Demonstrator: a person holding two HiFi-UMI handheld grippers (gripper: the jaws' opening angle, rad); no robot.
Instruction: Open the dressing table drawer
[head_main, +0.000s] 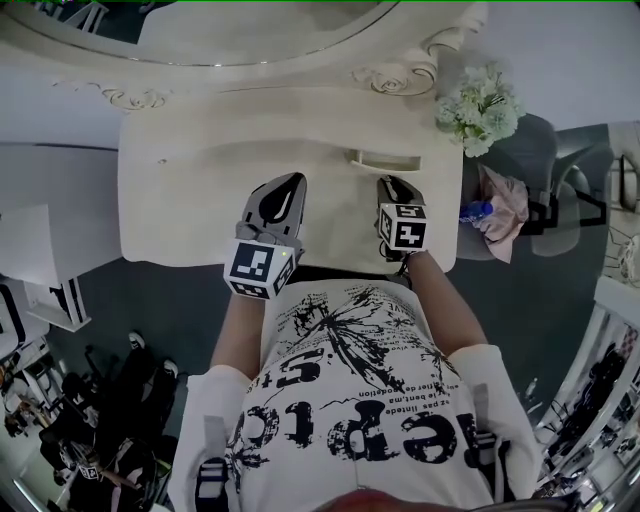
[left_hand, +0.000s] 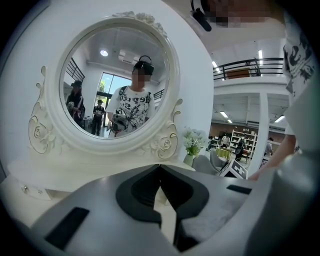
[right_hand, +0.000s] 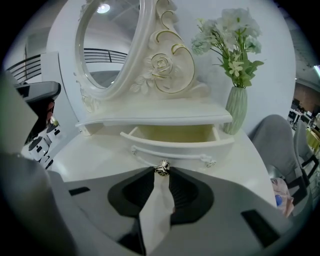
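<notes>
The small cream drawer (right_hand: 175, 134) under the mirror shelf stands pulled out, its empty inside showing; in the head view the drawer (head_main: 385, 160) juts from the shelf at the right. My right gripper (right_hand: 161, 175) is shut on the drawer's metal knob (right_hand: 162, 168), which sits pinched between its tips. From above, the right gripper (head_main: 393, 186) points at the drawer front. My left gripper (head_main: 281, 196) hovers over the tabletop (head_main: 190, 190) to the left, shut and holding nothing. In its own view the left gripper (left_hand: 160, 168) faces the oval mirror (left_hand: 117, 85).
A green vase of white flowers (right_hand: 235, 107) stands on the table's right end beside the drawer. A grey chair (head_main: 545, 180) with a pink cloth (head_main: 505, 215) and a blue bottle (head_main: 476, 211) sits to the right. White furniture (head_main: 40, 250) stands at the left.
</notes>
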